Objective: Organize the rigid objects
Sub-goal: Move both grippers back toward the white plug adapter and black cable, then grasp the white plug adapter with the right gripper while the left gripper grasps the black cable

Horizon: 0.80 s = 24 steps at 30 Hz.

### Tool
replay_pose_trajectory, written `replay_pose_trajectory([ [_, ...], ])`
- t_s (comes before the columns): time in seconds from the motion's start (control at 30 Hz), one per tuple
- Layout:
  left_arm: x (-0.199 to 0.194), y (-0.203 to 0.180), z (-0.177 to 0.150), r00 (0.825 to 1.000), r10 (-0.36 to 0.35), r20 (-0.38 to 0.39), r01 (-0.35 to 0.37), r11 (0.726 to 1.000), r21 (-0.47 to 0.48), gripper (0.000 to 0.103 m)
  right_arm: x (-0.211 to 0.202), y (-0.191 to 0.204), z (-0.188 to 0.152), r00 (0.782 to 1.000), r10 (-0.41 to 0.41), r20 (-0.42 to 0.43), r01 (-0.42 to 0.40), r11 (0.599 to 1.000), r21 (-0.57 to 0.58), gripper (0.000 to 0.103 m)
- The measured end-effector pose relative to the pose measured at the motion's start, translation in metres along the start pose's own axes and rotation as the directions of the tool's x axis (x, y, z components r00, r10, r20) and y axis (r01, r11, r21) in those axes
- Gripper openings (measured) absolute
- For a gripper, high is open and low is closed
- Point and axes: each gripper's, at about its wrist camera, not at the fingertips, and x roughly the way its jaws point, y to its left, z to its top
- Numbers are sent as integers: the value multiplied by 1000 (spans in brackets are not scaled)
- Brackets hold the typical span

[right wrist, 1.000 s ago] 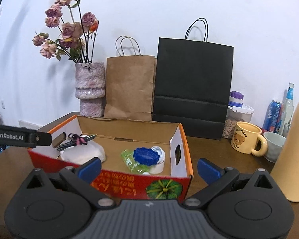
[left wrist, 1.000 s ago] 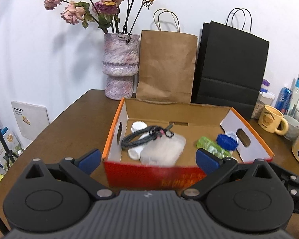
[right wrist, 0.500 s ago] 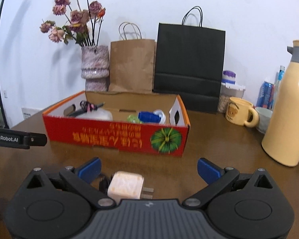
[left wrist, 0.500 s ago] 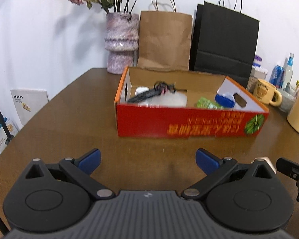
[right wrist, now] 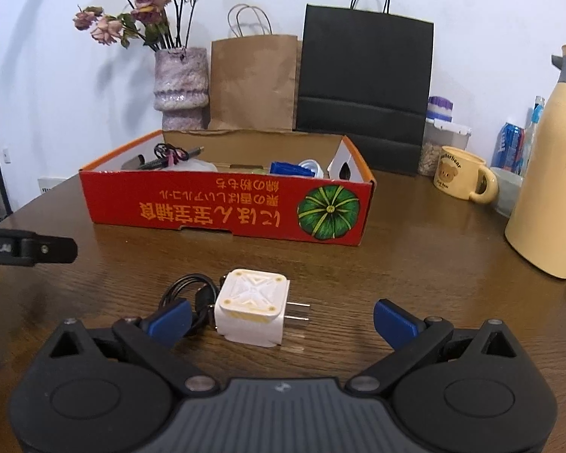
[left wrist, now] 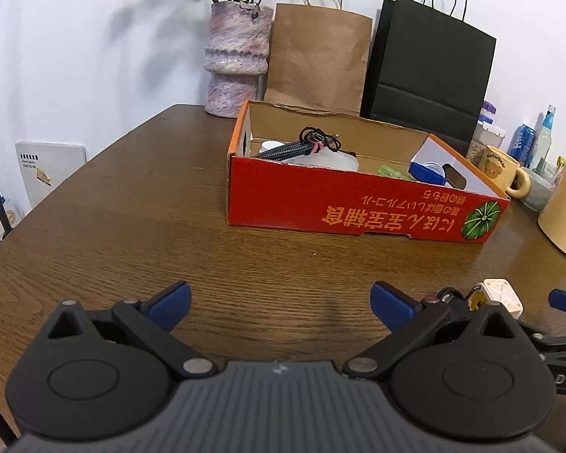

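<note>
Charger (right wrist: 252,307) lies between spread right tool (right wrist: 281,317) (left tool (left wrist: 281,300), also spread, half hides it).

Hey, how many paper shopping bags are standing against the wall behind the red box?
2. A brown paper bag stands next to the vase, and a black paper bag stands right of it, behind the red box. None seem hidden.

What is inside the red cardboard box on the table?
Inside the red cardboard box: a bundled black braided cable on a translucent plastic container, a green packet, a blue lid. The front wall hides the floor.
</note>
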Motion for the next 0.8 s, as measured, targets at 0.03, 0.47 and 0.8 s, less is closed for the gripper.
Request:
replay_pose_trajectory([
  [0.03, -1, 1, 0, 1000, 0, 2, 0, 1000, -2, 103, 4, 2, 0, 1000, -2, -9, 2, 1000, -1, 103],
  [0.47, -2, 4, 0, 1000, -9, 11, 9, 1000, -25, 103, 35, -6, 10, 999, 14, -44, -9, 994, 109, 87],
  [0.8, -2, 5, 0, 1000, -4, 10, 4, 1000, -31, 103, 35, -15, 8, 991, 126, -40, -117, 977, 178, 66],
])
